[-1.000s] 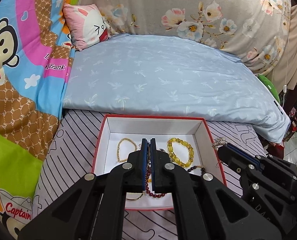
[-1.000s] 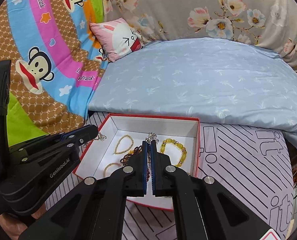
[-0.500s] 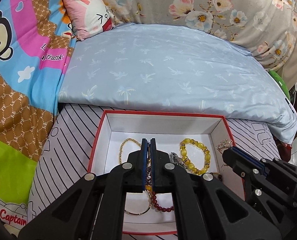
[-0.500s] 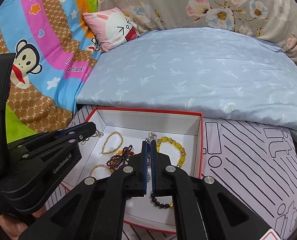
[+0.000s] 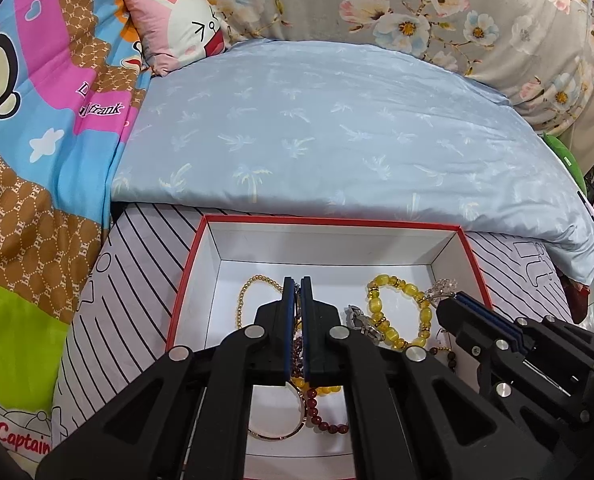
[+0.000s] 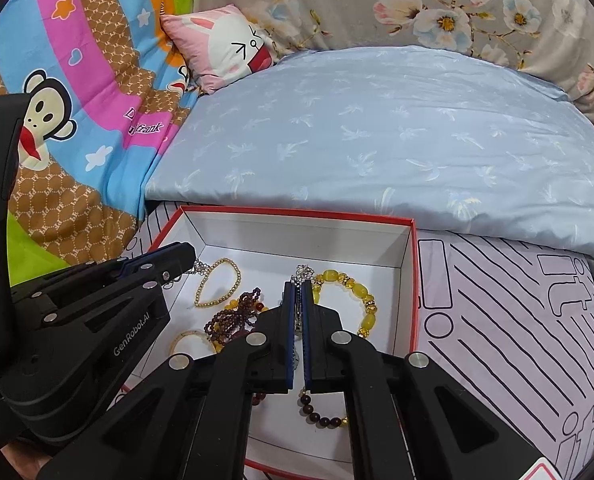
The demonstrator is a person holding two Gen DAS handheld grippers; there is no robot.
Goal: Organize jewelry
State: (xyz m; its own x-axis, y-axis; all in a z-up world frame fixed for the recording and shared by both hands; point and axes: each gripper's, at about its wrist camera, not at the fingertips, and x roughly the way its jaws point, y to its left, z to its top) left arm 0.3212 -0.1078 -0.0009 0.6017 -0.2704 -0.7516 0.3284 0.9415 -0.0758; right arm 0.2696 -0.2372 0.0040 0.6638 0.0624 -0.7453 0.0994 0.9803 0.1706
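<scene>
2 tools over a red-edged jewelry box (image 5: 473, 258) on a bed.

The left tool (image 5: 295, 286) and right tool (image 6: 297, 288) each pinch a thin silver chain (image 6: 304, 270) in narrow jaws. Just right of the right tool's tips lies a yellow bead bracelet (image 6: 357, 292); left of them, a gold bead bracelet (image 6: 221, 282) and dark red beads (image 6: 233, 316).

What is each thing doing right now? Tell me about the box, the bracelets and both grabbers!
Red box: open, no lid, on the striped sheet.
Yellow bead bracelet: flat inside the box.
Small gold bead bracelet: flat inside the box.
Dark red beads: bunched in a pile.
Left gripper: shut on a silver chain.
Right gripper: shut on a silver chain.
</scene>
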